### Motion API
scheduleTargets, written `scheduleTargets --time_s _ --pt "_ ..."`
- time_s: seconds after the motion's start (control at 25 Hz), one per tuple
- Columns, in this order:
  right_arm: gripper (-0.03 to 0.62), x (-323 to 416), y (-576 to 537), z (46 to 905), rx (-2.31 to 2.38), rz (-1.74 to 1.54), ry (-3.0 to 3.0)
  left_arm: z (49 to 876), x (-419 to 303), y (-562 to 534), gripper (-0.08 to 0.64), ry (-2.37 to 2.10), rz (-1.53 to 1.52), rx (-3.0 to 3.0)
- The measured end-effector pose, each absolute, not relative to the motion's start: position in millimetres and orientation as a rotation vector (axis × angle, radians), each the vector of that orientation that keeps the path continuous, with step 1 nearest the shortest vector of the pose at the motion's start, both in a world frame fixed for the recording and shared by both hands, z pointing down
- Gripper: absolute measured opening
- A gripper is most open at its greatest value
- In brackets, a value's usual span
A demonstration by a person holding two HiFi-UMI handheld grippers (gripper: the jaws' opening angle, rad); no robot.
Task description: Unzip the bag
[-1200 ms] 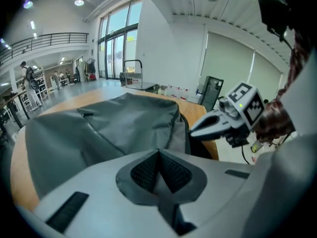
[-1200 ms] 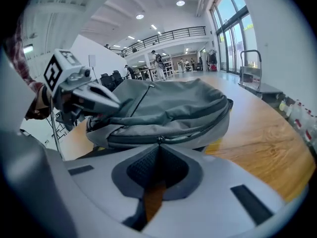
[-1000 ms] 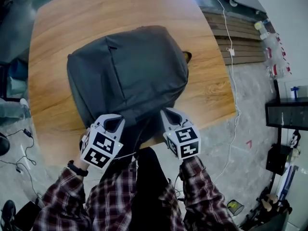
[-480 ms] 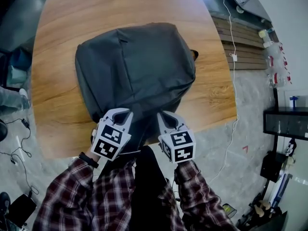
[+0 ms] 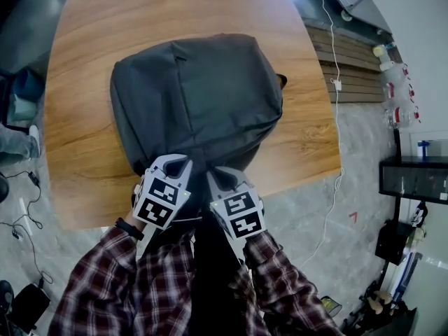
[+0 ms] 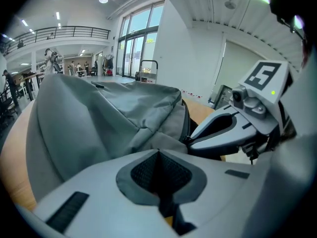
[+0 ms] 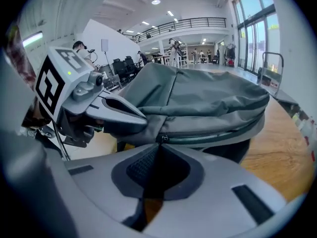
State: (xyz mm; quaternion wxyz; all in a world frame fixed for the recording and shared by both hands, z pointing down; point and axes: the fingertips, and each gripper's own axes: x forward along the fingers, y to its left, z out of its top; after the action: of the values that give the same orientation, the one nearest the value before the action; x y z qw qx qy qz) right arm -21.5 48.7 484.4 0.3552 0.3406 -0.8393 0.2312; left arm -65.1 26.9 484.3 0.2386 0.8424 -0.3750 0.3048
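- While lying flat on the wooden table (image 5: 91,40), reaching with the grey bag (image 5: 196,96) right up to the table's near edge, long axis pointing away from the person.
- Pressing the right gripper (image 7: 157,144) jaws together, tip to tip, on what appears to be the zipper pull (image 7: 162,138) at the bag's near end.
- Running from that pull rightward and away along the bag's side: the zipper (image 7: 213,133), looking closed along all of its visible length.
- Pinching the left gripper (image 6: 157,152) jaws together on a fold of bag fabric, just beside the right gripper and to its left.
- Judging the left grip as bracing the bag against the coming pull.
- Judging the next move as drawing the pull to the right along the zipper, away from the left gripper.
- Rating the right gripper as the nearer one, being already at the pull.
- Showing nothing of the contents; bulging somewhat, so possibly holding something.
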Motion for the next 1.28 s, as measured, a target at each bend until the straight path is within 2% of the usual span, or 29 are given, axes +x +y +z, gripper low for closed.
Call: scheduleTargets --time_s 0.2,0.32,0.48,0.76,1.0,1.28 --pt "0.017 0.3 43.3 466.3 0.980 0.513 -2.152 469.8 -55.8 22.8 0.008 -1.039 0.803 2.353" --pt "0.018 5.9 47.3 444.5 1.026 0.503 -2.186 441.8 -62.5 18.7 0.008 -1.156 0.640 2.369" --pt "0.017 14.1 41.5 395.1 1.122 0.544 -2.284 372.1 -71.3 13.1 0.008 -1.243 0.310 2.366" --pt "0.017 21.8 19.6 282.3 1.272 0.405 -2.512 238.4 -70.7 10.5 0.008 -1.413 0.007 2.488" --pt "0.017 11.5 5.2 221.0 1.294 0.290 -2.650 190.0 -67.7 12.7 0.008 -1.457 -0.057 2.542" --pt "0.011 3.5 14.6 208.4 1.245 0.260 -2.679 188.0 -63.6 24.3 0.008 -1.435 -0.047 2.538"
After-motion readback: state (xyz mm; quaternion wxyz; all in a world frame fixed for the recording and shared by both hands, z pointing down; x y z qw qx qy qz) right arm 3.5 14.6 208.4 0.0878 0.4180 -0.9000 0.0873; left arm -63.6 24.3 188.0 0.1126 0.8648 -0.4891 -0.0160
